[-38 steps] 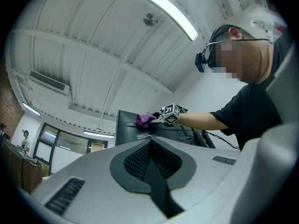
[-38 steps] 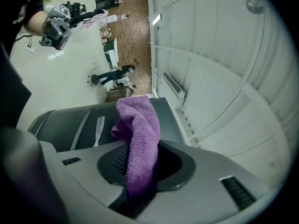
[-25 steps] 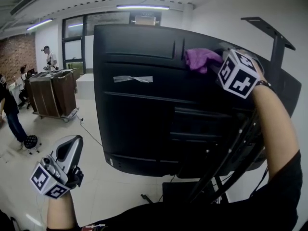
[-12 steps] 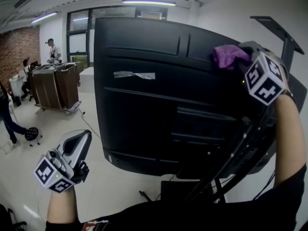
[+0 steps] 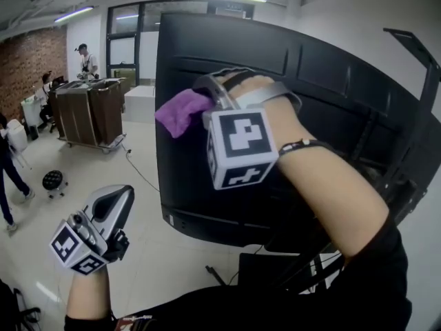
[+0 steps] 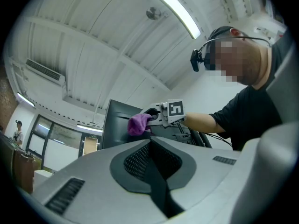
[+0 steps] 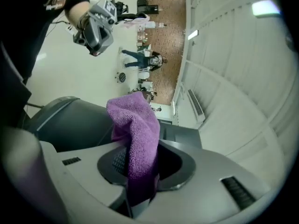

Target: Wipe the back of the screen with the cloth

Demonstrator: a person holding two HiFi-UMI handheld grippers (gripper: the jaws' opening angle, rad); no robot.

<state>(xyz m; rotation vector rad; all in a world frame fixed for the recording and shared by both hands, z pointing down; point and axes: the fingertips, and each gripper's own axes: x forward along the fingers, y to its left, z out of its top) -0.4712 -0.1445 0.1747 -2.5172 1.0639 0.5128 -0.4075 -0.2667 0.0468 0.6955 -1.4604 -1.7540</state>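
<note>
We are holding the right gripper (image 5: 210,104) up at the upper left part of the screen (image 5: 331,81), whose black back panel is filling the middle and right of the head view. Its fingers are pinching the purple cloth (image 5: 180,113). In the right gripper view the cloth is standing up out of the closed fingers in a tall fold. The cloth is sitting right at the screen's left edge, its loose end reaching that edge. We cannot tell whether it is pressing on the panel or hanging just off it. Our forearm is crossing in front of the panel's middle.

We are carrying the left gripper (image 5: 116,204) low in the lower left of the frame, well apart from the screen. Its fingers are pressed together with nothing between them.

Left of the screen's edge, the floor (image 5: 158,254) is lying open down toward the lower left corner. A brown cart (image 5: 89,116) is standing well apart in the upper left, with a person (image 5: 85,55) behind it. A thin cable (image 5: 141,178) is trailing over the floor between the cart and the screen's lower left corner. Beneath the lower edge, at the lower right, the dark struts of the stand (image 5: 303,267) are crowding the space. A bracket arm (image 5: 413,47) is rising past the upper right corner.
</note>
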